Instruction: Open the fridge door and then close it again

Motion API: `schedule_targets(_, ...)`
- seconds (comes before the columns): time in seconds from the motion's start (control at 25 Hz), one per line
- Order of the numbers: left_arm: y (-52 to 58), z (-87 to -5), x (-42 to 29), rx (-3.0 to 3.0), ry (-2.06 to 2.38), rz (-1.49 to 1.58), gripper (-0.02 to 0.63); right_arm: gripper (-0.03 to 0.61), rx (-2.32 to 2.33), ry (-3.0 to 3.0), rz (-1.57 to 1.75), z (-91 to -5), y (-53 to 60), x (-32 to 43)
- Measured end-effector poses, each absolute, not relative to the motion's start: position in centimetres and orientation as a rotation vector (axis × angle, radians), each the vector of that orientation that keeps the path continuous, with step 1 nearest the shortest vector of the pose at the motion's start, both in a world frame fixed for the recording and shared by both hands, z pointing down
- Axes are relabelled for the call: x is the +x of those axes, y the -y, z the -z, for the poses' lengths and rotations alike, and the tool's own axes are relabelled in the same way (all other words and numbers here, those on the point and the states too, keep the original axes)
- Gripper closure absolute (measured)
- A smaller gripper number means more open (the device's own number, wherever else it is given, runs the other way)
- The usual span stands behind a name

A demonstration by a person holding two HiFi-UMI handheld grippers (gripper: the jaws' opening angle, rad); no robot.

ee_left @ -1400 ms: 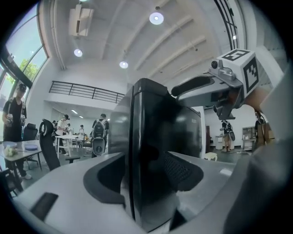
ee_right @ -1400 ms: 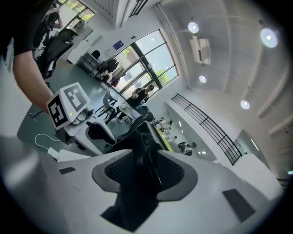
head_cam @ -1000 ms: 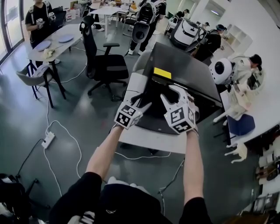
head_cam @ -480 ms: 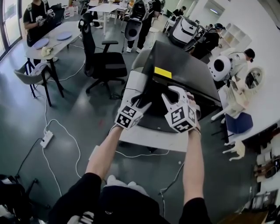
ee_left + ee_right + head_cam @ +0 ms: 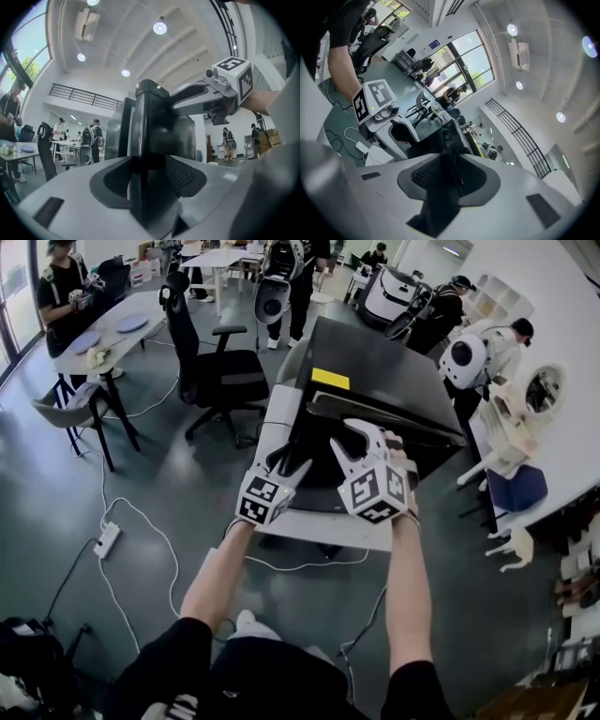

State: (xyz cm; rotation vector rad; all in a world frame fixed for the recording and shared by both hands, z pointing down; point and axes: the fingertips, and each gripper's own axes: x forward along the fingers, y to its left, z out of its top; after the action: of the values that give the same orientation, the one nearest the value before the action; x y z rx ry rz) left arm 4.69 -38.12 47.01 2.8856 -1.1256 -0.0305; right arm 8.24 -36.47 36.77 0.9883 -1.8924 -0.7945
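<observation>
The person's bare forearms are reaching forward from the bottom of the head view, each hand carrying a marker-cubed gripper up to the front of the black fridge. The left gripper is clamping the side edge of the fridge door; in its own view the dark panel is filling the gap between the jaws. The right gripper is sitting just beside it, higher on the same door, and its jaws are easing apart with the door's dark edge running between them and lying against the pads. Whether the door is standing ajar or flush with the cabinet cannot be told. The fridge is resting on a white stand and is wearing a yellow sticker on its top. On the grey floor to the left a power strip is lying with its cable. Further back a black office chair is standing near a long table, and several people are working at the far end of the room.
</observation>
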Motion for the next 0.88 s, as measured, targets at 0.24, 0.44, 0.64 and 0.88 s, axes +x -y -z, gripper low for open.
schedule_targets(0.24, 32.3, -47.2, 5.1, 2.852, 1.235, -0.003, 0.399, 0.477, 0.903, 1.910, 0.873, -37.0, 31.5, 8.9)
schedule_targets(0.44, 26.1, -46.9, 6.1, 2.821, 1.343, 0.007, 0.399, 0.474, 0.829, 1.940, 0.943, -37.0, 26.2, 10.0)
schedule_targets(0.64, 18.7, -46.9, 7.9, 2.779, 1.432, 0.056, 0.399, 0.474, 0.769, 1.936, 1.046, -37.1, 19.9, 11.9)
schedule_targets(0.88, 10.1, -46.8, 12.9, 2.769, 1.485, 0.070, 0.399, 0.471, 0.731, 1.946, 1.121, -37.0, 12.8, 16.5)
